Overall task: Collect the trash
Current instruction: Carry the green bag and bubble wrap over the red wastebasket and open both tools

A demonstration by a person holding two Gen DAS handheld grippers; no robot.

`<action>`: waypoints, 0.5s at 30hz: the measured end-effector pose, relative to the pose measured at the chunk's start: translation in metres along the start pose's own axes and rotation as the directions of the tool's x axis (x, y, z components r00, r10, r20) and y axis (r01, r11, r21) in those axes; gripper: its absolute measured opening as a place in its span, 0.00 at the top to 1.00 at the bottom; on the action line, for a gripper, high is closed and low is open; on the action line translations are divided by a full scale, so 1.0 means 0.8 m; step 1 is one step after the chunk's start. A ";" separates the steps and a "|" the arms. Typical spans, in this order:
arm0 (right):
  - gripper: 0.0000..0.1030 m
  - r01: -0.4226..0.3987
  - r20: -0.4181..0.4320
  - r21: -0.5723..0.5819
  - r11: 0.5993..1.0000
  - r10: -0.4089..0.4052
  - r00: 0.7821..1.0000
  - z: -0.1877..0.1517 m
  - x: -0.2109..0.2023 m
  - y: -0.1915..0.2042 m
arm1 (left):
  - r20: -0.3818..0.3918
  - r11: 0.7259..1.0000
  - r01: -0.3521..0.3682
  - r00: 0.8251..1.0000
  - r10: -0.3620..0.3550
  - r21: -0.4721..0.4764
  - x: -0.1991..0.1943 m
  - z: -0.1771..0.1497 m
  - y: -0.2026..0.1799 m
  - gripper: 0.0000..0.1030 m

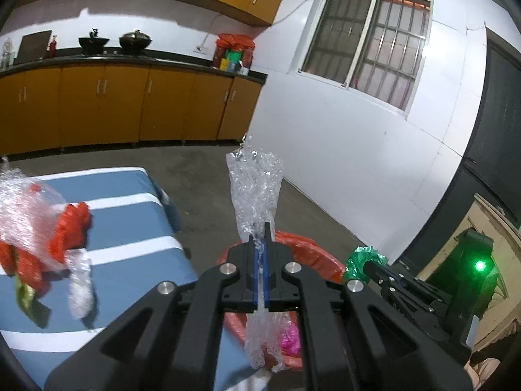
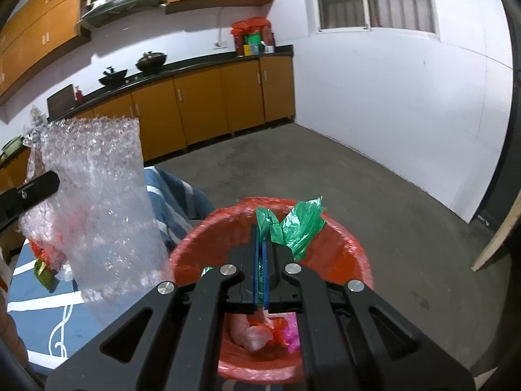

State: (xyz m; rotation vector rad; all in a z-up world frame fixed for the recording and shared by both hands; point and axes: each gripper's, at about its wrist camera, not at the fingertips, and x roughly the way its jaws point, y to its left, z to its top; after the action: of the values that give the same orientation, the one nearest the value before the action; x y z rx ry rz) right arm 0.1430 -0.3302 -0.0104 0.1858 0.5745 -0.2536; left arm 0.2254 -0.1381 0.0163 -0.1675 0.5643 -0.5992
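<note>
Clamping crinkled clear bubble wrap (image 1: 255, 192), left tongs (image 1: 261, 247); right tongs (image 2: 261, 238) pinch green plastic (image 2: 301, 224).

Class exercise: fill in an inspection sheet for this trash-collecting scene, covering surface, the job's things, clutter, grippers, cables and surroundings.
Surface: blue table cloth with white stripes.
Job's things: bin lined with a red bag, trash already inside; bubble wrap; green plastic bag.
Clutter: red and clear wrappers on the cloth.
Grippers: left hand-held gripper shut on the bubble wrap; right hand-held gripper shut on the green plastic bag, above the bin.
Cables: white cable on the wall.
Surroundings: cabinets, two woks, barred window, concrete floor.
</note>
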 end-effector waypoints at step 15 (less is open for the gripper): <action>0.98 0.016 -0.007 0.048 0.999 -0.016 1.000 0.002 0.017 -0.029 | -0.094 0.999 0.037 0.995 -0.034 0.030 0.080 -0.022 -0.034 0.96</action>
State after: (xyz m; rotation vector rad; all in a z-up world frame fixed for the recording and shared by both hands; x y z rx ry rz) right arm 0.1481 -0.3548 -0.0188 0.2291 0.5770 -0.2825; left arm 0.2466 -0.1969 -0.0191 -0.1204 0.6435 -0.6526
